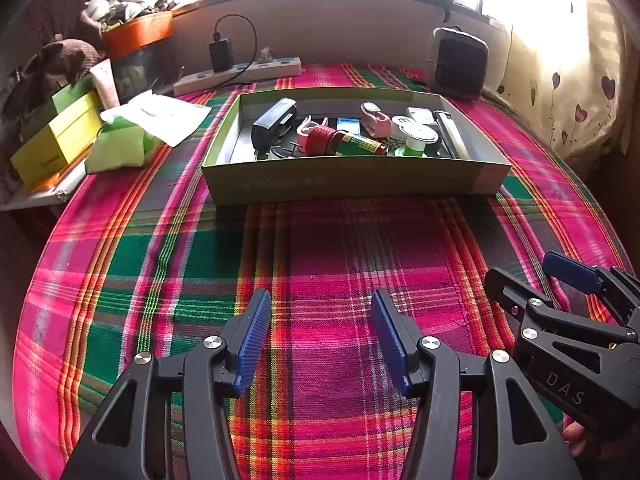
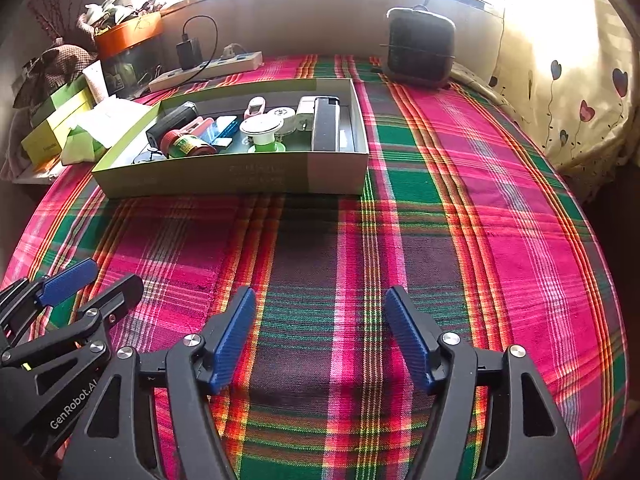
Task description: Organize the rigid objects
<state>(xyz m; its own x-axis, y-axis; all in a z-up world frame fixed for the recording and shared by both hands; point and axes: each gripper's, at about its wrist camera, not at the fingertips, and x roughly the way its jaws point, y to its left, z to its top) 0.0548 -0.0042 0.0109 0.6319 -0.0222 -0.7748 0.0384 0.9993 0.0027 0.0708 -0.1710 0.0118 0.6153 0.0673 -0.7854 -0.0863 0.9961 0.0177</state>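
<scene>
Blue-padded left gripper (image 1: 318, 344) and right gripper (image 2: 320, 340) wide open, empty, above plaid cloth (image 2: 304, 248); box (image 1: 352, 180) far.

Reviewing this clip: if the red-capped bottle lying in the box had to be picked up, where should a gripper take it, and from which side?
Probably from above, jaws across the green-labelled middle of the red-capped bottle. It lies on its side in the box among other items, so its round body offers two opposite sides, while the walls and neighbours seem to block a level approach.
</scene>
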